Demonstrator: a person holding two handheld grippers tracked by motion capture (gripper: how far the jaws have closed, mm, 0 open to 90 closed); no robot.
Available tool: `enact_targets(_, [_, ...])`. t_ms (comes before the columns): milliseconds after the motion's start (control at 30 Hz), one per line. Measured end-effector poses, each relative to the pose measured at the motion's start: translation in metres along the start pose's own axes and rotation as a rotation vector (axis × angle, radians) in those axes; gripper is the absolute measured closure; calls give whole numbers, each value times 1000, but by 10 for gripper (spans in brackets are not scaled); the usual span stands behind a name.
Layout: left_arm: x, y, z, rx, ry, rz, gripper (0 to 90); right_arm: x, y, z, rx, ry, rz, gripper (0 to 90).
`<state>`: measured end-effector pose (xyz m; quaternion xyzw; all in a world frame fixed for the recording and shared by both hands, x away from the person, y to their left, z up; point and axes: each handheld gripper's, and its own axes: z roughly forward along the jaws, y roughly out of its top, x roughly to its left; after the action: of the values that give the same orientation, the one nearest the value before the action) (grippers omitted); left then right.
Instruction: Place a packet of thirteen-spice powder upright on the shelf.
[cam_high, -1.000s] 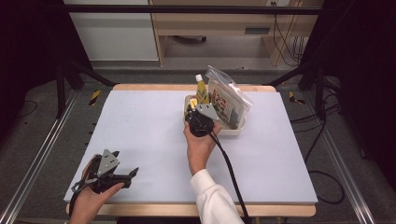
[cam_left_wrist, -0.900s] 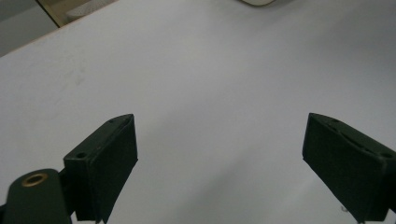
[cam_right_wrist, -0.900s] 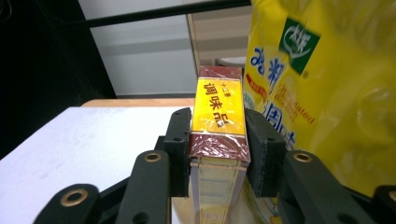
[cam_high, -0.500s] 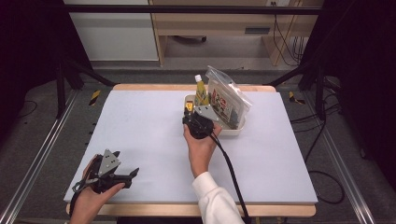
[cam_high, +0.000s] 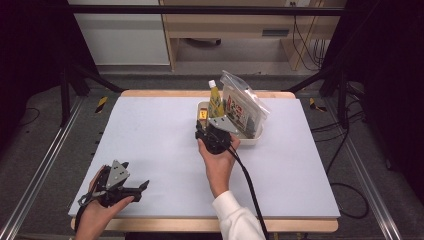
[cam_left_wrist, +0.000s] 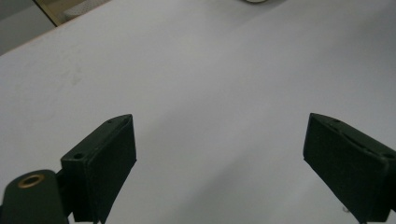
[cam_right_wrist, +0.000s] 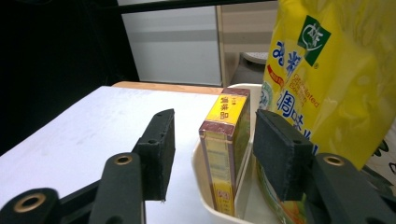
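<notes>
The small yellow box (cam_right_wrist: 227, 149) stood upright in the white tray (cam_high: 256, 139) at the far side of the worktop (cam_high: 150, 145), beside a yellow pouch (cam_right_wrist: 322, 79). The right hand-held gripper (cam_right_wrist: 212, 140) was open, its jaws on either side of the box but not yet closed. Grasping and lifting were left. The left hand-held gripper (cam_left_wrist: 219, 154) rested wide open, empty, near the front left corner.

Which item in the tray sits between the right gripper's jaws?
The small yellow box, upright at the tray's near-left edge. The right gripper straddles it, open, not touching. The yellow bottle is outside the jaws; the clear bag is farther right.
</notes>
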<state>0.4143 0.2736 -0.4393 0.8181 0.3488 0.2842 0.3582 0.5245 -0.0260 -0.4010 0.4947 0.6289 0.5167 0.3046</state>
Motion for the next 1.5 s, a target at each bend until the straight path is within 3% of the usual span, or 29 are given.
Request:
enact_targets(333, [1, -1, 0, 1, 3, -5, 85, 7, -2, -14, 59, 46, -91, 315])
enact_targets(700, [4, -3, 0, 2, 14, -24, 60, -3, -2, -36, 131, 106, -142, 166])
enact_targets(967, [5, -4, 0, -5, 21, -35, 52, -17, -4, -48, 152, 135, -152, 108])
enact_targets(1067, [5, -4, -1, -5, 22, -34, 50, -20, -6, -52, 164, 136, -175, 100])
enact_targets(1500, [5, -4, 0, -3, 22, -29, 47, -44, -17, -70, 178, 162, -168, 89])
